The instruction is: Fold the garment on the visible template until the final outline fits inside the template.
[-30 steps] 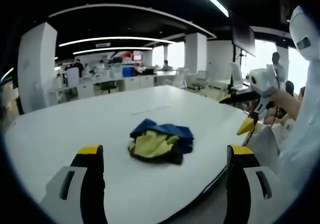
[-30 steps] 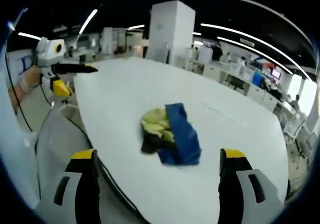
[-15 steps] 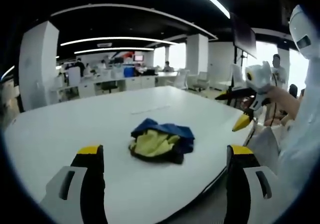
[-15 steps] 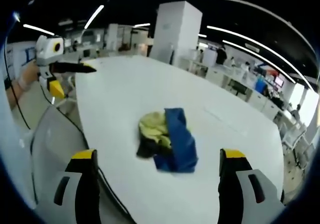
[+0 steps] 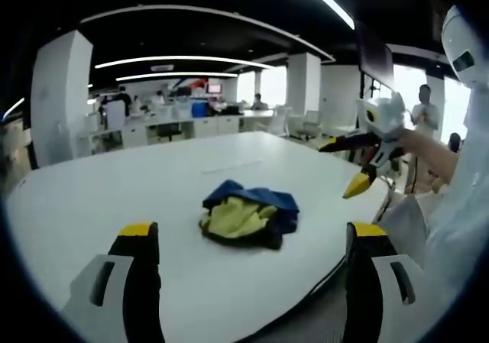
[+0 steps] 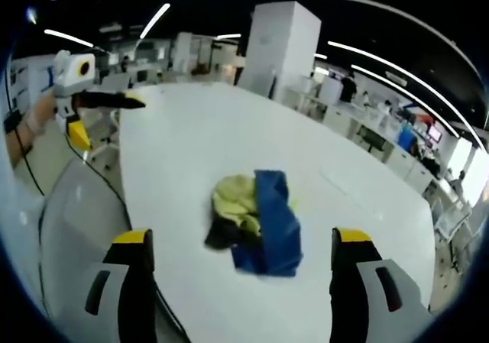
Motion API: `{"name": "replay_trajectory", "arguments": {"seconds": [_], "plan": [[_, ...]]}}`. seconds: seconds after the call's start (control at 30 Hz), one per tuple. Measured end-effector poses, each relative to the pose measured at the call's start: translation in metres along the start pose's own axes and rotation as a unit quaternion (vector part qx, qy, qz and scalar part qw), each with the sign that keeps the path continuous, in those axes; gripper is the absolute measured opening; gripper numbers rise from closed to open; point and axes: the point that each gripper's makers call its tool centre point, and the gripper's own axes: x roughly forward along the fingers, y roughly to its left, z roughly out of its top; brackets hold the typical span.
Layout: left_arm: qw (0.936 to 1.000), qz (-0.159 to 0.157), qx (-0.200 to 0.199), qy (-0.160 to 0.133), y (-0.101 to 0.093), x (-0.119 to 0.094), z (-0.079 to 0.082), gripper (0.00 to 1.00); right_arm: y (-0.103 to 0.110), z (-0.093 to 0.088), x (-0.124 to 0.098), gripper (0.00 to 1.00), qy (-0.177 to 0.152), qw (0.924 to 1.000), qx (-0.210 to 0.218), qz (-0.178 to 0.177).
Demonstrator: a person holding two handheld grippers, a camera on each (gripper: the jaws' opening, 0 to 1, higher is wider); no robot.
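Note:
A crumpled blue, yellow and black garment [image 5: 248, 215] lies in a heap on the white table [image 5: 107, 190]. My left gripper [image 5: 253, 231] stands open, short of the table's near edge, with nothing between its fingers. In this left gripper view the right gripper [image 5: 344, 163] hovers open at the table's right edge, held by a hand. The right gripper view shows the same garment [image 6: 258, 219] on the table [image 6: 191, 129]. There my right gripper [image 6: 241, 237] is open and empty, and the left gripper [image 6: 105, 118] hangs open at the far left edge. A faint thin line [image 5: 229, 166] marks the table beyond the garment.
The table's curved near edge [image 5: 321, 278] runs between the garment and my jaws. Behind the table are a white pillar [image 6: 279, 49], desks with chairs [image 5: 191, 121] and people standing at the right [image 5: 422, 114]. A white sleeve [image 5: 466, 205] shows at the right.
In the left gripper view the right gripper has moved up and left, toward the table. The right gripper view has shifted slightly. The garment lies as before.

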Motion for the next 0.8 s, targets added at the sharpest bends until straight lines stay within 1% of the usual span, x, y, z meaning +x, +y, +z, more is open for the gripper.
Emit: {"name": "replay_trajectory", "arguments": {"seconds": [0.13,0.23,0.27,0.33,0.4,0.6,0.8], "plan": [[1.0,-0.001,0.0,0.002,0.0,0.0,-0.002,0.98,-0.005,0.004,0.005,0.92,-0.007,1.0,0.0,0.003],[1.0,-0.001,-0.001,0.002,0.0,0.001,-0.002,0.98,-0.007,0.006,0.009,0.93,-0.003,1.0,-0.006,0.003],[1.0,-0.002,-0.002,0.004,0.0,0.001,-0.002,0.98,-0.007,0.009,0.011,0.93,-0.007,0.9999,-0.011,0.009],[1.0,-0.002,0.0,0.004,0.0,0.001,-0.003,0.98,-0.005,0.014,0.014,0.93,-0.014,0.9996,-0.004,0.022],[1.0,-0.002,-0.001,0.003,0.0,0.001,-0.002,0.98,-0.005,0.018,0.017,0.93,-0.019,0.9995,-0.006,0.026],[1.0,0.0,-0.003,0.005,-0.001,0.0,-0.004,0.98,-0.013,0.024,0.03,0.9,-0.016,0.9993,-0.02,0.027],[0.9999,0.007,-0.009,0.003,0.002,-0.002,-0.005,0.99,-0.012,0.026,0.04,0.86,-0.013,0.999,-0.025,0.035]]}}
